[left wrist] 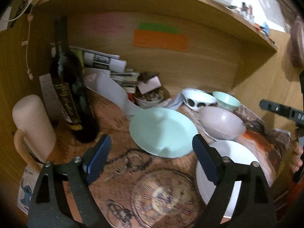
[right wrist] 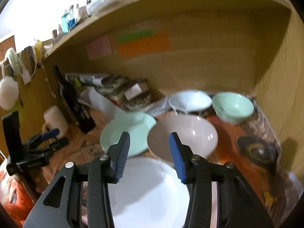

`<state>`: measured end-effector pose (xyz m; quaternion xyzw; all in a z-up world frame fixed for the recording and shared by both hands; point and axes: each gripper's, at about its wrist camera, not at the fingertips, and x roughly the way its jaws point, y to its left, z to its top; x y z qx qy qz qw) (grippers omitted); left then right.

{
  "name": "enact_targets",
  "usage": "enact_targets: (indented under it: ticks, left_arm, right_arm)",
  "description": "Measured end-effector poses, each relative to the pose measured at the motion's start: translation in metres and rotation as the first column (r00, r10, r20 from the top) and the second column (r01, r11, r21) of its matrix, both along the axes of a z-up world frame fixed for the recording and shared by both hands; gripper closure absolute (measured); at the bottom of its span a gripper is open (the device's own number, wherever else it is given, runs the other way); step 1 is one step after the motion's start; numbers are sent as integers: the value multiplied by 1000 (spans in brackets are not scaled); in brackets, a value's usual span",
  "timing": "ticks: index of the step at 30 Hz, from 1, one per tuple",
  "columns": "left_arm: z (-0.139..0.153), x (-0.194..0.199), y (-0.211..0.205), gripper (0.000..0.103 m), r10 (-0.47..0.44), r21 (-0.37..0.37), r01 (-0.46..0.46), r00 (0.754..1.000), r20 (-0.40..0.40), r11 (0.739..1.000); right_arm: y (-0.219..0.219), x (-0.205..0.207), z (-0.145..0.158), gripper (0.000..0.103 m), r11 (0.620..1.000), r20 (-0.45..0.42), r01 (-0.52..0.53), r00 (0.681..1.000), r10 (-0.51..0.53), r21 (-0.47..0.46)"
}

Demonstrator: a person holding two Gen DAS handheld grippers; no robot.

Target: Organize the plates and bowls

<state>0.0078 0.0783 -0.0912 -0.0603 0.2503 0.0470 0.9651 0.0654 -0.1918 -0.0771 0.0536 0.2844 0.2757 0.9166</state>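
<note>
A mint plate [left wrist: 163, 131] [right wrist: 127, 133] lies flat on the patterned table cover. To its right a pinkish-grey bowl [left wrist: 222, 122] [right wrist: 182, 140] leans on its side, and behind it stand a white bowl with dark ovals [left wrist: 198, 99] [right wrist: 190, 100] and a mint bowl [left wrist: 226, 100] [right wrist: 232, 106]. A white plate [left wrist: 231, 171] [right wrist: 148, 191] lies nearest. My left gripper [left wrist: 152, 152] hangs open above the table, nothing between its fingers. My right gripper [right wrist: 149, 148] is open over the white plate, its pads touching nothing.
A dark bottle [left wrist: 68, 87], a cream mug [left wrist: 32, 123] and a stack of papers and clutter [left wrist: 117, 70] fill the left and back under the wooden shelf [left wrist: 152, 1]. Wooden walls close the alcove at back and right. A hand [left wrist: 297, 155] holds the right gripper's handle.
</note>
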Motion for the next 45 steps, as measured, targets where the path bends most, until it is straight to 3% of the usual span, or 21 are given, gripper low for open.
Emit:
enact_targets:
  ticks: [6, 11, 20, 28, 32, 40, 45]
  left_arm:
    - [2, 14, 27, 9, 32, -26, -32, 999, -24, 999]
    - [-2, 33, 42, 9, 45, -41, -48, 997, -65, 998]
    - [-28, 83, 57, 9, 23, -89, -39, 985, -173, 995]
    - [-66, 119, 65, 9, -32, -176, -25, 949, -315, 984]
    - [-77, 126, 66, 9, -54, -194, -15, 936, -348, 981]
    - [-84, 130, 59, 33, -106, -197, 34, 922, -372, 980]
    - [-90, 132, 57, 40, -137, -215, 55, 910, -391, 975]
  right_arm:
    - [24, 33, 18, 61, 999, 33, -32, 999, 33, -28]
    - [45, 65, 18, 61, 996, 6, -74, 997, 74, -47]
    - [81, 129, -19, 61, 975, -150, -147, 981, 123, -164]
    - [100, 173, -54, 61, 946, -278, -203, 952, 131, -252]
    - [109, 187, -70, 61, 927, -339, -252, 928, 151, -277]
    - [122, 206, -90, 61, 901, -422, -310, 892, 164, -305]
    - [128, 213, -100, 61, 888, -463, -334, 871, 162, -317]
